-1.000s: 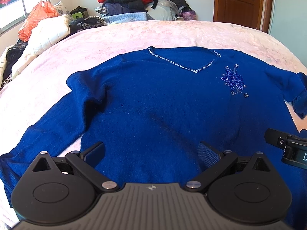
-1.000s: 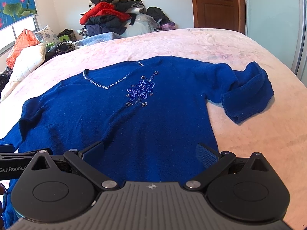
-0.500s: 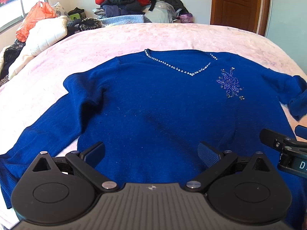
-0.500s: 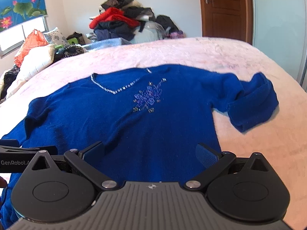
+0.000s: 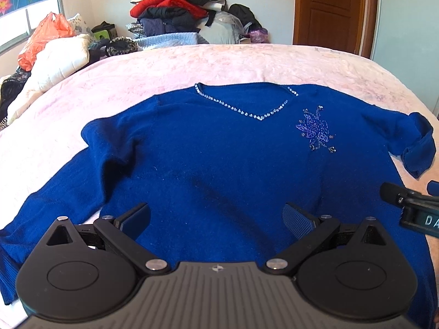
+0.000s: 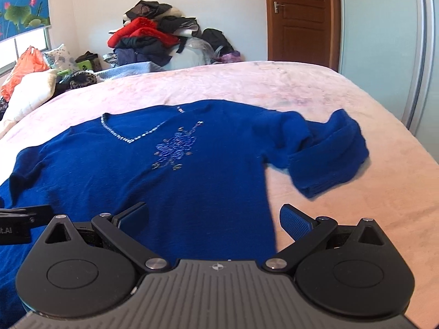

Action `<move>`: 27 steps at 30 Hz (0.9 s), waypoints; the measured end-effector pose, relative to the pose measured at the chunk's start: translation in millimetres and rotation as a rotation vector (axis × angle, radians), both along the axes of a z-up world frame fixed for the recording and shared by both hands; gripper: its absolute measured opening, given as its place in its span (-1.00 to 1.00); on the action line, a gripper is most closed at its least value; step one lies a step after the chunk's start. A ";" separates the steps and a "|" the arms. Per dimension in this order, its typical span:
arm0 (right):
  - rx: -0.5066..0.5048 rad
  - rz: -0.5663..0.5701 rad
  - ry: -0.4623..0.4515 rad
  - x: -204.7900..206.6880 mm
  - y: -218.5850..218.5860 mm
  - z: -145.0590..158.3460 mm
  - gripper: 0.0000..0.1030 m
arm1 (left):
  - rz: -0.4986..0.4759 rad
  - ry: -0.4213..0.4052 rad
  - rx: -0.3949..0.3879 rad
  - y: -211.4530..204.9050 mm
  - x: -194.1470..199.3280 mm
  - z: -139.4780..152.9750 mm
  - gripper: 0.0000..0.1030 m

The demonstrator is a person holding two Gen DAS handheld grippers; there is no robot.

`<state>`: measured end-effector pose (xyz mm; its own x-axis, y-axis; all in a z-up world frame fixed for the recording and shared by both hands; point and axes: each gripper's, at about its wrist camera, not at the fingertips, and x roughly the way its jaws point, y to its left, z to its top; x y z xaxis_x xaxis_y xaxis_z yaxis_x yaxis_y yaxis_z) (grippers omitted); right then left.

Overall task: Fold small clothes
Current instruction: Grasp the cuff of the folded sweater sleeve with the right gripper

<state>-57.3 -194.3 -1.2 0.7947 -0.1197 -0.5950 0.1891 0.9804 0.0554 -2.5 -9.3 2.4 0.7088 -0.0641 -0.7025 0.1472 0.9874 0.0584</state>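
Here, at the left edge of the bed (image 5: pixel 115 87), an orange plastic bag (image 5: pixel 44 38) and a white padded coat (image 5: pixel 52 71) lie heaped. The blue sweater (image 5: pixel 219 164) lies spread face up across the middle of the pink bedcover, its neckline toward the far edge and its hem toward the near edge. Its left-hand sleeve (image 5: pixel 46 200) runs out flat toward the near left corner. The left tool (image 5: pixel 216 216) hangs over the sweater's lower body with its fingers spread wide, holding nothing. A line of beads trims the V-neck (image 5: pixel 247 109), and a beaded flower (image 5: pixel 315 131) sits just to the right of it. The right tool (image 6: pixel 214 216) hangs over the sweater's right side seam, fingers likewise spread and empty: one blue pad (image 6: pixel 295 223) is above bare bedcover, the other above the knit. The right-hand sleeve (image 6: pixel 329 156) is doubled back on itself near the right edge. Beyond the far edge a pile of clothes (image 5: pixel 178 8) rises, with a wooden door (image 5: pixel 329 11) to its right.
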 end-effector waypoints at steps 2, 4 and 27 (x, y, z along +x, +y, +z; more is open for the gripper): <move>-0.002 -0.001 0.001 0.5 -3.4 -0.4 0.99 | -0.003 0.009 -0.001 -0.9 0.8 -1.1 1.00; -0.018 0.000 0.005 1.4 -3.7 -0.9 0.99 | -0.005 0.007 0.000 -2.0 0.5 -1.4 1.00; -0.211 -0.041 -0.070 -9.1 -48.2 -3.6 0.95 | -0.056 -0.054 0.070 -17.9 -4.1 0.0 1.00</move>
